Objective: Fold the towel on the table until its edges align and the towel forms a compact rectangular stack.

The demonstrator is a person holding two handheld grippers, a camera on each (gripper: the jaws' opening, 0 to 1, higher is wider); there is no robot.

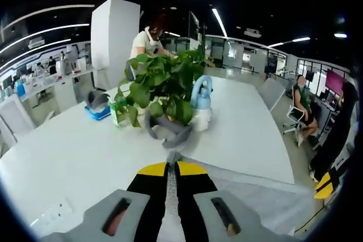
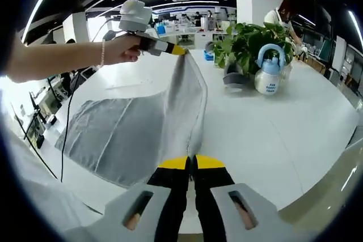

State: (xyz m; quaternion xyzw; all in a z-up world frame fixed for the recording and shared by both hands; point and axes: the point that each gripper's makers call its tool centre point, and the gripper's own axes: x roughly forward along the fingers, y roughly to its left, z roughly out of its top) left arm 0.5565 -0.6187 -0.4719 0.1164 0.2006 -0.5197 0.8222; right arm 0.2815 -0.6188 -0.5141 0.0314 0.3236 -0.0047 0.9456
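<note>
In the right gripper view, the left tool [image 2: 180, 50], held in a hand [image 2: 120, 49], pinches the grey towel's [image 2: 133, 131] far corner, lifting it off the white tabletop [image 2: 266, 134]. The right tool [image 2: 191, 165] is clamped on its near edge. A potted plant [image 2: 247, 41] and blue-handled spray bottle [image 2: 269, 72] stand far right.

- The room is bright, lit by long white ceiling lights [image 1: 220, 22] that run in strips.
- In the right gripper view, very strong light comes in from the left side and washes that part out to plain white.
- The white surface [image 1: 74, 157] shines softly and has almost no dark shadows on it.
- The towel [image 2: 136, 128] has soft grey shading in its folds.
- Both pictures bend like a fishbowl: straight lines curve near the edges.
- Things far away, like the people and desks at the back, look small and a bit fuzzy.
- The middle of each picture is the sharpest part.
</note>
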